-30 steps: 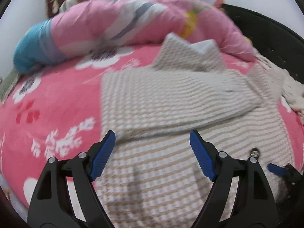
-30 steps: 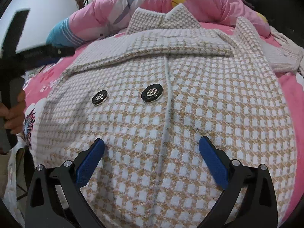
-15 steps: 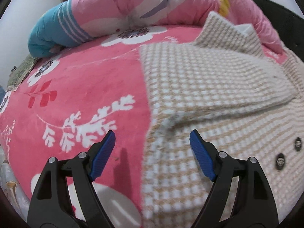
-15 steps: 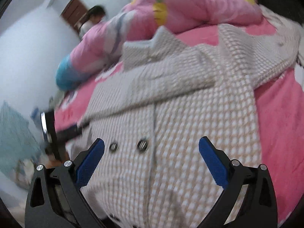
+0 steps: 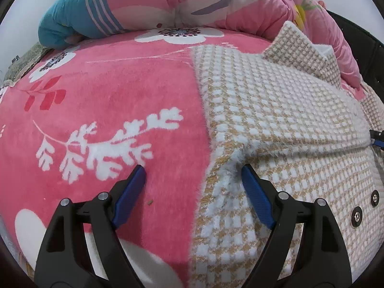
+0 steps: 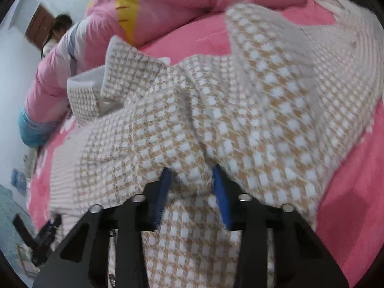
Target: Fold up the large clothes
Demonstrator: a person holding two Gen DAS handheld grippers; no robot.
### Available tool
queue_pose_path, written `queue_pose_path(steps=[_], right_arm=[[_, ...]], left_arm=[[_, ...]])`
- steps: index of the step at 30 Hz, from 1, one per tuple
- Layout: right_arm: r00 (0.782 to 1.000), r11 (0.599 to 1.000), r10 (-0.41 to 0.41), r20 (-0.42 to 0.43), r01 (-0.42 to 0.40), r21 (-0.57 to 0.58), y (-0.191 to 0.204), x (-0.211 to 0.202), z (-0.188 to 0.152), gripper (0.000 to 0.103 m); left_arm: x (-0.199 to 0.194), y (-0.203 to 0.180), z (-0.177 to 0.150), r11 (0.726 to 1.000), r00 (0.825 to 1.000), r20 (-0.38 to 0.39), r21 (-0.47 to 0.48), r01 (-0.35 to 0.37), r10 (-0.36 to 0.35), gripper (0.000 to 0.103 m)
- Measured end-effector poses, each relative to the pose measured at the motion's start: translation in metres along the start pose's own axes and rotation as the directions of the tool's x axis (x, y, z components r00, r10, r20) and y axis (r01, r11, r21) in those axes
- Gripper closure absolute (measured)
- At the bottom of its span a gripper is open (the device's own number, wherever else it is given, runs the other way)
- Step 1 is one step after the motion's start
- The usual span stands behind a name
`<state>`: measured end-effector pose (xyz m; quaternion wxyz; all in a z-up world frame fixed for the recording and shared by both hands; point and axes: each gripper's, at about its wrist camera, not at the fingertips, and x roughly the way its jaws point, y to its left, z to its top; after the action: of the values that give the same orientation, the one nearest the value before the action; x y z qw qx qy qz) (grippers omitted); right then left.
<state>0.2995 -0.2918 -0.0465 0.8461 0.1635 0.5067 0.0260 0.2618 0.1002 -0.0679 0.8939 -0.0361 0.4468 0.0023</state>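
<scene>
One checked coat (image 5: 283, 110) in beige and white lay spread on the bed, over a pink flowered blanket (image 5: 115, 91), its collar near a rolled pink quilt (image 5: 192, 2). Two dark buttons (image 5: 357, 216) showed on its front. The right hand-held gripper (image 6: 192, 175) was closing, a bunched fold of coat pinched between its blue pads. The left hand-held gripper (image 5: 192, 175) stood wide apart, straddling the coat's edge without gripping it.

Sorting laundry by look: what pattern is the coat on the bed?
Tan-and-white check on the coat, clearest in the left wrist view.
</scene>
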Motion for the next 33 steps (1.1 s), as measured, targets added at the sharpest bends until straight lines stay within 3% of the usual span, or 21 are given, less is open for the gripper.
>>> queue_pose_path(steps=[1,5,8,10,12,17,20,22,26,28,30,32,33], right_arm=[[1.000,0.999,-0.024,0.011,0.024,-0.037,0.008,-0.007,-0.002,0.090],[0.989,0.985,-0.092,0.117,0.107,-0.138,0.031,-0.043,-0.016,0.091],[0.983,0.980,-0.141,0.115,0.155,-0.125,0.021,-0.034,-0.017,0.091],[0.978,0.971,-0.191,0.079,0.200,-0.128,0.011,-0.007,-0.017,0.091],[0.977,0.970,-0.192,0.089,0.203,-0.135,0.007,0.004,-0.015,0.091],[0.957,0.939,-0.247,0.153,0.275,-0.206,0.021,-0.014,-0.009,0.090],[0.940,0.923,-0.290,0.180,0.325,-0.209,0.025,-0.028,-0.007,0.084],[0.944,0.937,-0.245,0.220,0.289,-0.196,0.029,-0.044,-0.005,0.083],[0.975,0.961,-0.051,0.218,0.107,-0.254,0.051,-0.051,-0.003,0.078],[0.982,0.956,0.002,0.188,0.053,-0.287,0.060,-0.037,-0.004,0.064],[0.992,0.950,0.002,0.129,0.038,-0.310,0.068,-0.003,-0.001,0.061],[0.998,0.949,-0.053,0.032,0.060,-0.311,0.065,0.042,0.001,0.048],[0.997,0.943,-0.062,0.053,0.076,-0.323,0.066,0.050,0.001,0.046]], left_arm=[[0.000,0.001,0.000,1.000,1.000,0.000,-0.003,0.005,-0.005,0.023],[0.002,0.003,0.000,1.000,1.000,0.004,-0.011,0.017,-0.017,0.023],[0.002,0.001,-0.001,1.000,1.000,0.005,-0.008,0.014,-0.014,0.023],[0.002,0.000,-0.001,1.000,1.000,0.003,-0.003,0.010,-0.010,0.023],[0.002,0.002,0.000,1.000,1.000,0.002,-0.001,0.012,-0.012,0.022],[0.002,0.004,0.000,1.000,1.000,0.006,-0.002,0.019,-0.019,0.022],[0.000,0.006,-0.001,1.000,1.000,0.010,-0.006,0.027,-0.027,0.022],[-0.004,0.010,-0.001,0.998,0.998,0.022,-0.018,0.056,-0.055,0.023],[-0.028,0.019,0.003,0.993,0.988,0.106,-0.031,0.116,-0.112,0.023],[-0.046,0.015,0.010,0.991,0.979,0.157,-0.004,0.135,-0.133,0.023],[-0.057,0.006,0.021,0.987,0.972,0.175,0.025,0.156,-0.158,0.023],[-0.063,-0.015,0.040,0.984,0.970,0.167,0.064,0.168,-0.177,0.023],[-0.062,-0.024,0.045,0.981,0.970,0.152,0.075,0.179,-0.188,0.023]])
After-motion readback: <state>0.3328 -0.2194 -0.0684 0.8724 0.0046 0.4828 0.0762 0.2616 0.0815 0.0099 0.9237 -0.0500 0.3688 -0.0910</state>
